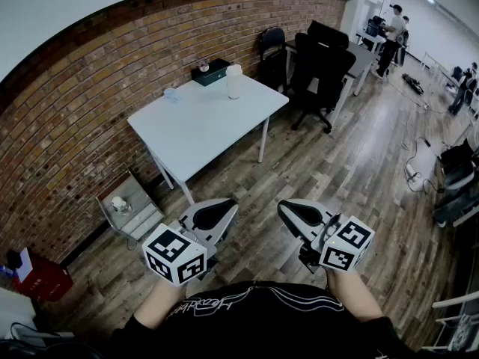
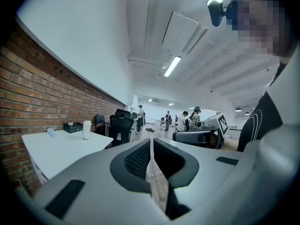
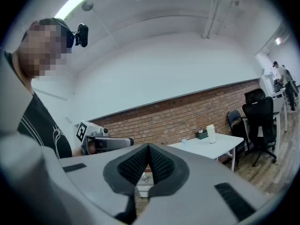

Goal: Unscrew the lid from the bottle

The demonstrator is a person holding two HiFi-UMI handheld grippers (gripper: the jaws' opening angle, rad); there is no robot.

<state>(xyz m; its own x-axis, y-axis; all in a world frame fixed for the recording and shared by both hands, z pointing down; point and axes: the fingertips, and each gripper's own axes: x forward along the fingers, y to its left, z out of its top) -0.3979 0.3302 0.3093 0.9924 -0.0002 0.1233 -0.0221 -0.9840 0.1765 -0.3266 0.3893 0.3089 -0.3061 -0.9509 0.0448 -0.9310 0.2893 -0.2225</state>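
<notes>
Far beyond the fingers, the bottle

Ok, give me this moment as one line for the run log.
left gripper: shut, empty | right gripper: shut, empty | bottle: upright on table, untouched | stage: unscrewing not begun, grippers short of table

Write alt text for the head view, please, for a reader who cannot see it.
A person holds two shut, empty claws, the left claw and the right claw, over a wooden floor, well short of a white table beside a brick wall. On the table's far end stands a white bottle, next to a dark green box.
</notes>
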